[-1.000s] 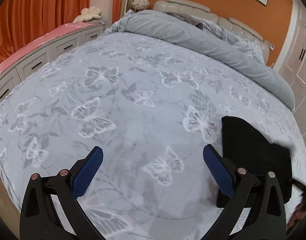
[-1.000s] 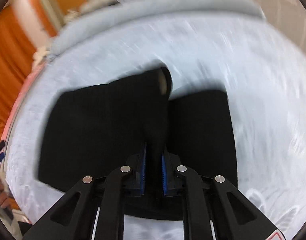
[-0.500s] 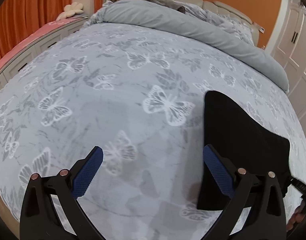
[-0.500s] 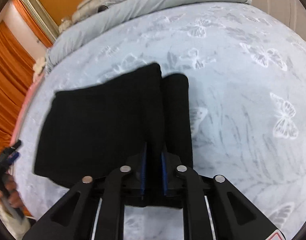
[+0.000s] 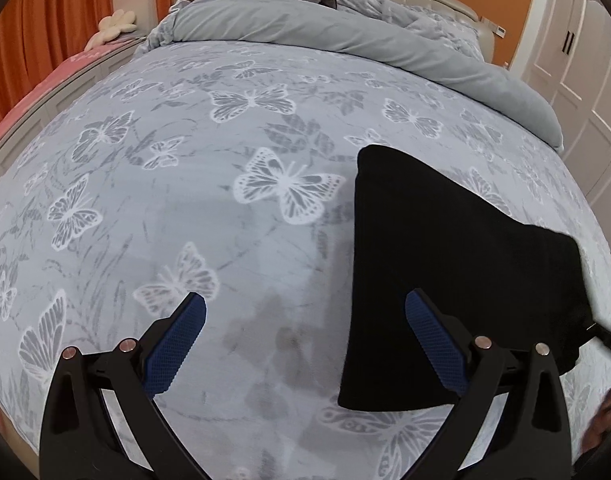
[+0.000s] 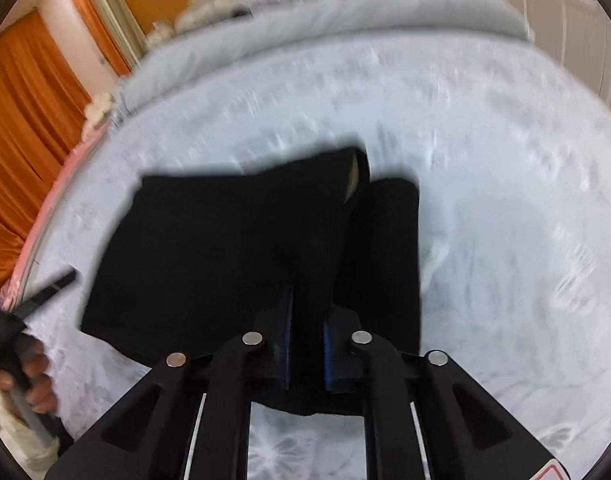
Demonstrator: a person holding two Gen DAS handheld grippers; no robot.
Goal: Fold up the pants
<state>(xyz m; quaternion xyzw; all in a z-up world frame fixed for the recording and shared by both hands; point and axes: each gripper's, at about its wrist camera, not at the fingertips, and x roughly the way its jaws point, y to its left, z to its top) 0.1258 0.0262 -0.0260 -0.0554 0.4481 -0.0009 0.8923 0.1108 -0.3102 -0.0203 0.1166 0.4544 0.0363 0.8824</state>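
Black pants (image 6: 233, 248) lengthwise toward headboard

So the black, soft-knit pants (image 6: 233, 248) are folded into a chunky rectangle, lying flat on the bed except for the near edge, which is bunched and lifted at about 6 o'clock in the right wrist view, a narrower strip sticking out at 3 o'clock.
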